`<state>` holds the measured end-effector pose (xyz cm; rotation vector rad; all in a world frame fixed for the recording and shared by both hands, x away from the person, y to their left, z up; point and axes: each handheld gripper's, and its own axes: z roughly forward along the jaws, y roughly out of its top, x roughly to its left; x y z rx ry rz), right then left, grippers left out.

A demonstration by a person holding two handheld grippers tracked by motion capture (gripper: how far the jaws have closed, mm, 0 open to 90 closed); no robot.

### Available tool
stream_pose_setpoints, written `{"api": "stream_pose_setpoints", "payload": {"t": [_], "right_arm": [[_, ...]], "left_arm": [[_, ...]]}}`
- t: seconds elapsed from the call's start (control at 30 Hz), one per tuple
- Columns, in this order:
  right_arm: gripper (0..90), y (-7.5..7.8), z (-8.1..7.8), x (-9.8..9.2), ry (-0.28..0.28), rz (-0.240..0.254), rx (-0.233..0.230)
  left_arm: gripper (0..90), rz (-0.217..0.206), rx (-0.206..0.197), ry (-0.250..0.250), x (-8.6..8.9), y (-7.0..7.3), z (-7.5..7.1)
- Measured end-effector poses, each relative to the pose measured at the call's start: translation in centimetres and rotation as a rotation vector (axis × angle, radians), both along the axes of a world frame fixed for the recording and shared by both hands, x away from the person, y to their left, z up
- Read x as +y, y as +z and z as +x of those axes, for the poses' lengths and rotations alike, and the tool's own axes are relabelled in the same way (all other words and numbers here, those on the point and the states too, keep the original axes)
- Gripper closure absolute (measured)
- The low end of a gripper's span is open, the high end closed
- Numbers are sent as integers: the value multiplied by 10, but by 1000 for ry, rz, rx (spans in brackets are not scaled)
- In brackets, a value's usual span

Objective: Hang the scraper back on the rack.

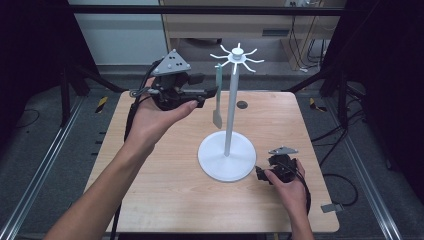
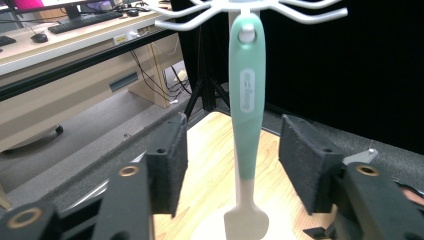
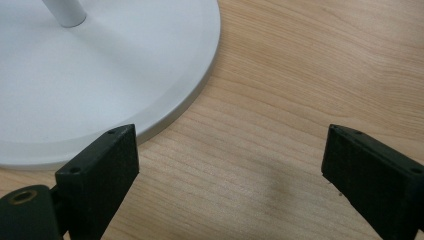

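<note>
The worktop (image 1: 165, 200) is a pale wooden board, and its near edge is cut off at the bottom of the high view along with my forearms. On it stands the white rack (image 1: 227, 160), a round base with a thin pole topped by a ring of hooks; in my left gripper view the hooks (image 2: 190, 22) run out of the top of the frame, and in my right gripper view I see just part of the base (image 3: 100, 75) and the foot of the pole. From one hook hangs the mint-green spatula (image 2: 246, 100), upright, its pale blade cut off at the bottom of that view. A raised mark on its handle is too blurred for me to read. My left tool (image 1: 209, 92) is held up level beside the handle; its jaws stand apart on either side of the spatula, pads clear of it, so it hangs on its own. My right tool (image 3: 230, 175) rests low on the worktop just beside the rack's base, jaws wide apart over bare wood. In the high view my hand covers most of it.
</note>
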<state>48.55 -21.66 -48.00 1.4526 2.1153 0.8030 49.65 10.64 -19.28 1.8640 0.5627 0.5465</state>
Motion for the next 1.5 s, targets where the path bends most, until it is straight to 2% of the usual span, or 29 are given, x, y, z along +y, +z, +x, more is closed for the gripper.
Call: {"api": "stream_pose_setpoints", "payload": {"t": [0.17,0.3,0.43,0.53,0.63,0.8,0.9,1.13,1.23,1.3,1.37,1.5], "right_arm": [[85,0,0,0,0,-1,-2],[85,0,0,0,-1,0,-3],[85,0,0,0,3,-8,-3],[84,0,0,0,0,-3,-2],[84,0,-1,0,-1,-1,-3],[84,0,-1,0,0,-4,-2],[85,-1,-1,0,-1,-8,-2],[84,-1,-1,0,-1,-11,1],[84,-2,-1,0,-1,-12,2],[83,-2,-1,-1,-5,-10,2],[83,-1,0,-2,-11,-5,-1],[82,-1,-1,-3,-16,-6,-2]], "left_arm": [[301,21,-11,11,3,-8,-5],[188,24,6,11,5,-15,-8],[121,36,15,14,9,-24,-13],[103,49,15,9,11,-34,-17],[93,85,12,12,14,-44,-22],[83,100,-5,21,20,-65,-28],[80,98,21,18,24,-80,-32],[77,112,41,32,37,-115,-35],[75,128,54,33,42,-129,-36],[74,153,61,37,46,-138,-37],[73,157,70,44,49,-149,-37],[59,198,60,64,56,-168,-38]]}}
